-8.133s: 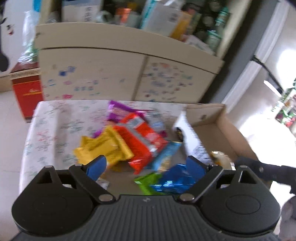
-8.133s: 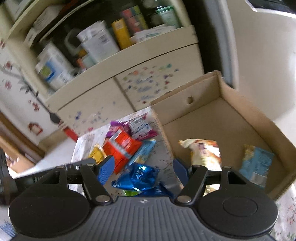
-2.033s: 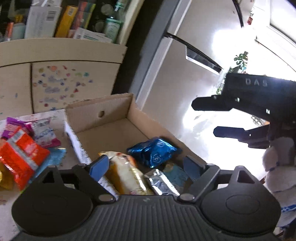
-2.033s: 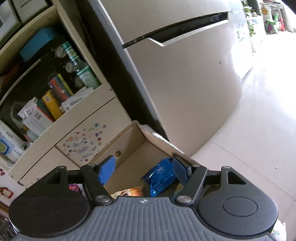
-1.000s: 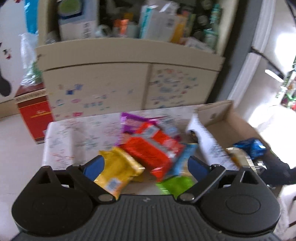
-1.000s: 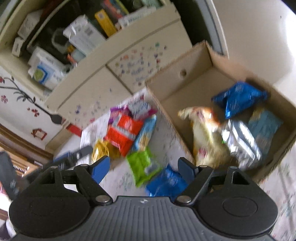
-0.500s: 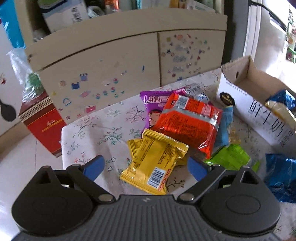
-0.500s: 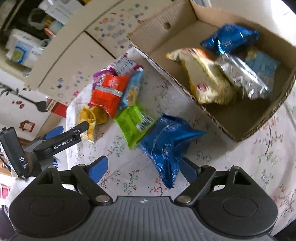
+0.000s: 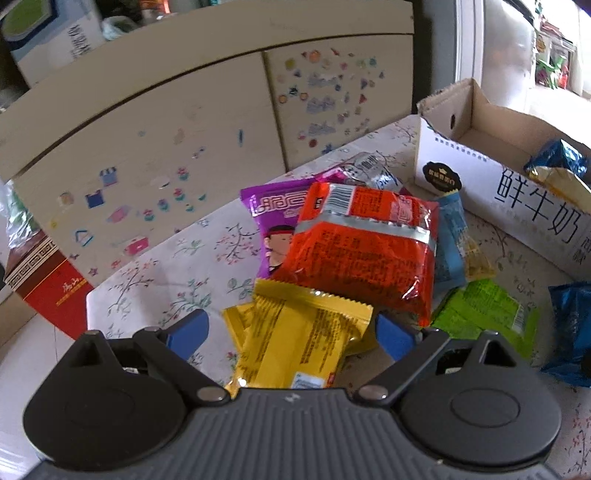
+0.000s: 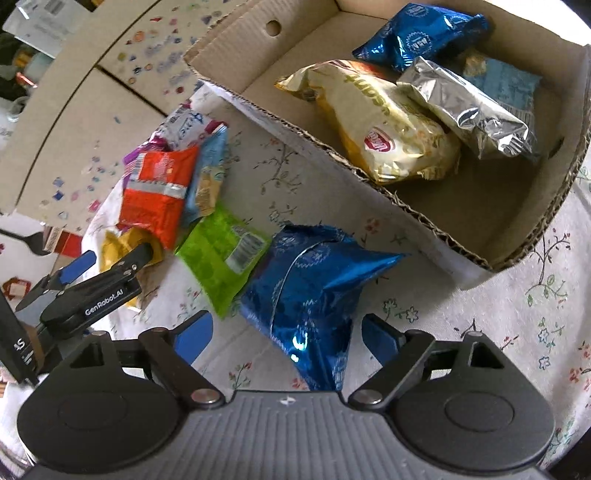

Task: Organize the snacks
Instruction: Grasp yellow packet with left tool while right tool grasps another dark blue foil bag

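Loose snack packs lie on a floral tablecloth. My left gripper is open with a yellow packet between its fingers, not clamped. Behind it lie a red pack, a purple pack, a light blue pack and a green pack. My right gripper is open around a shiny blue bag. The cardboard box holds a yellow chip bag, a silver bag, a blue bag and a light blue pack. The left gripper also shows in the right wrist view.
A cream cabinet with stickers stands behind the table, with shelves of boxes above. A red carton stands on the floor at the left. The table's left edge is close to my left gripper.
Both grippers have dropped lower and closer to the table. The yellow packet now sits between my left fingers and the shiny blue bag between my right fingers.
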`<state>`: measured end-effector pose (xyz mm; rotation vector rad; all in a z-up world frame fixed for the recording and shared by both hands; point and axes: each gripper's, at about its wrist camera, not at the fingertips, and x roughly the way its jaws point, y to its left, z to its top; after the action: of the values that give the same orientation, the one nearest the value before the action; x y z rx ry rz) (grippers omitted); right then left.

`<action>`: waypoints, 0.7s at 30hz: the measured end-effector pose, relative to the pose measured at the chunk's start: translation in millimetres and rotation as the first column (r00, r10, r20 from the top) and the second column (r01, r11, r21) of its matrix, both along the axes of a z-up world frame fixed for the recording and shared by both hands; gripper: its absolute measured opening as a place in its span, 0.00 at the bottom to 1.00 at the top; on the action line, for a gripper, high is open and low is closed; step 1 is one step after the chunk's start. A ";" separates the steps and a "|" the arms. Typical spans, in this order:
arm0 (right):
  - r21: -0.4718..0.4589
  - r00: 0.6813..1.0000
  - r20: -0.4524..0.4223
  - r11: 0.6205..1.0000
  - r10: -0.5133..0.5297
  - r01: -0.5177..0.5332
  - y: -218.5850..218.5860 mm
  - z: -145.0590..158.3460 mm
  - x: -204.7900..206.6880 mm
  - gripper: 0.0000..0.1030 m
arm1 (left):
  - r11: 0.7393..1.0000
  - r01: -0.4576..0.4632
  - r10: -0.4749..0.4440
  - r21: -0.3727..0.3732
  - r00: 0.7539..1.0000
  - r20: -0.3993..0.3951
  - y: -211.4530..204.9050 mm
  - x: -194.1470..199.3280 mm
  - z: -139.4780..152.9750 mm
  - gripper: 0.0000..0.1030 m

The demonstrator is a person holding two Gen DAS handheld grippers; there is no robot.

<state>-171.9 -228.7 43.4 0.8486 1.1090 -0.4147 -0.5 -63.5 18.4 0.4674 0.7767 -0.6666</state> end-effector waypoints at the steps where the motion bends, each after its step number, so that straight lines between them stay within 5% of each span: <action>1: -0.006 1.000 -0.003 1.000 -0.003 0.003 -0.3 -0.7 0.7 0.89 | 1.000 0.003 -0.003 0.002 1.000 -0.002 -1.9 0.2 -1.6 0.93; 15: -0.117 0.999 -0.014 0.992 0.047 -0.048 8.1 -6.6 17.7 0.89 | 0.999 -0.009 0.009 0.032 1.000 -0.010 -9.3 1.7 -14.8 0.92; 21: -0.131 0.997 0.004 0.988 0.079 -0.078 9.3 -5.2 16.9 0.74 | 1.000 -0.030 0.030 0.010 0.999 -0.040 -9.3 -1.1 -10.6 0.70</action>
<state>-155.0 -219.4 38.2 0.6886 1.0905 -0.4133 -1.7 -72.8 7.8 0.4510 0.8236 -0.6466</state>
